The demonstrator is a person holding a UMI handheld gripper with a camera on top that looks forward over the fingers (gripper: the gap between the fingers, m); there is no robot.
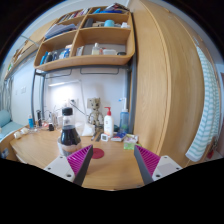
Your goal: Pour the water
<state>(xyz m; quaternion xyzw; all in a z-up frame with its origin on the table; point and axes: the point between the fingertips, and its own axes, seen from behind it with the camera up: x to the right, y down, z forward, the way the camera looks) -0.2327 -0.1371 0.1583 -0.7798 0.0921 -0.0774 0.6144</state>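
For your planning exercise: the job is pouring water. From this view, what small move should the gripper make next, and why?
Probably ease forward and a little left toward the dark bottle. The gripper is open and holds nothing, and the bottle stands upright on the desk beyond the fingers, nearer the left finger than the middle of the gap, so it should be centred before closing.
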